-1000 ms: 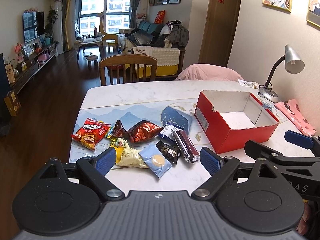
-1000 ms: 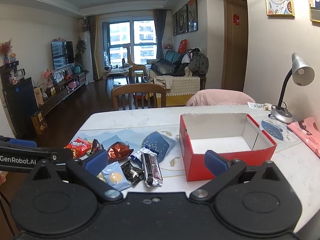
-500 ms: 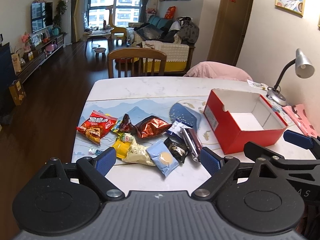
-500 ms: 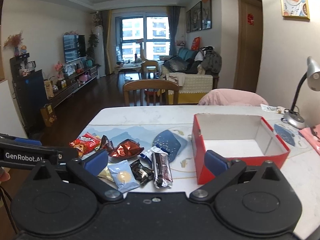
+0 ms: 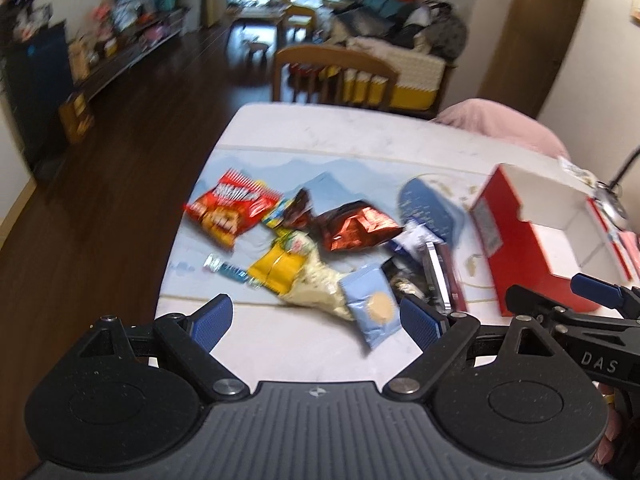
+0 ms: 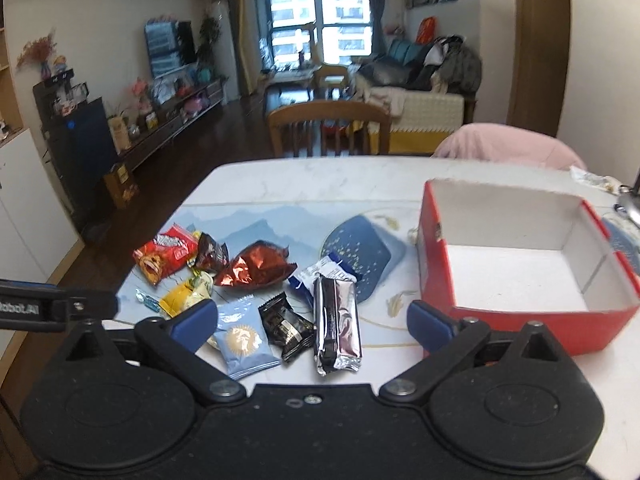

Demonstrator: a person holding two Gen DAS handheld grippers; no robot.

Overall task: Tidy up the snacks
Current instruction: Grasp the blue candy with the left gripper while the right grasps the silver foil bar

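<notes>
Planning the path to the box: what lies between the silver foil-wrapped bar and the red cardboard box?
Right wrist view: only bare table with its printed mat lies between silver bar and red box.

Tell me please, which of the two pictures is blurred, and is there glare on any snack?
Left wrist view: motion blur smears the whole scene; the red chip bag has soft edges. Right wrist view: mostly sharp; the silver packet and the crinkled red foil bag show bright glare. Both views: fisheye bends the table edges.

Red box (image 6: pixel 520 320), blue pkt (image 6: pixel 244 340).
</notes>
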